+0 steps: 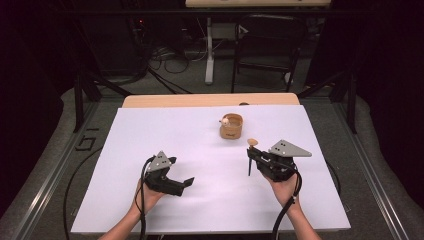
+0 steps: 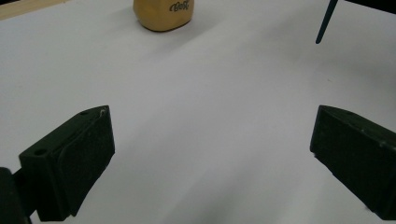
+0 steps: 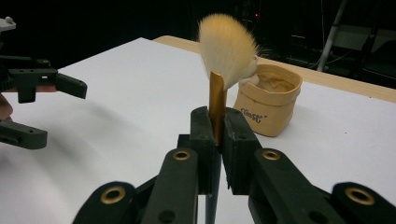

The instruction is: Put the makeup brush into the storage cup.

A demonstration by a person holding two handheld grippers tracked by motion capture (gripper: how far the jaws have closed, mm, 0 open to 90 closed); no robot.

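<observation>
Right claw (image 3: 216, 140): you clamp the makeup brush (image 3: 224, 56) upright.
Left claw (image 2: 210, 158): yours gapes empty.
Tan pouch (image 1: 231, 127): twelve o'clock on the bench (image 1: 150, 145).

- The brush (image 3: 227, 51) has a soft, fluffy cream tuft, a shiny gold metal-looking ferrule and a dark, thin, smooth handle.
- The pouch (image 3: 270, 99), right of centre in the right gripper view, looks like tan washable paper or leather, matt and creased, with dark printed lettering.
- The table cover (image 1: 200, 150) is smooth, matt white, paper-like.
- The table edge (image 1: 210, 100) at the top looks like pale wood.
- The right gripper (image 3: 216, 135) is matt black plastic with brass-coloured rivets.
- The left gripper (image 2: 210, 154) has matt black, slightly grainy pads.
</observation>
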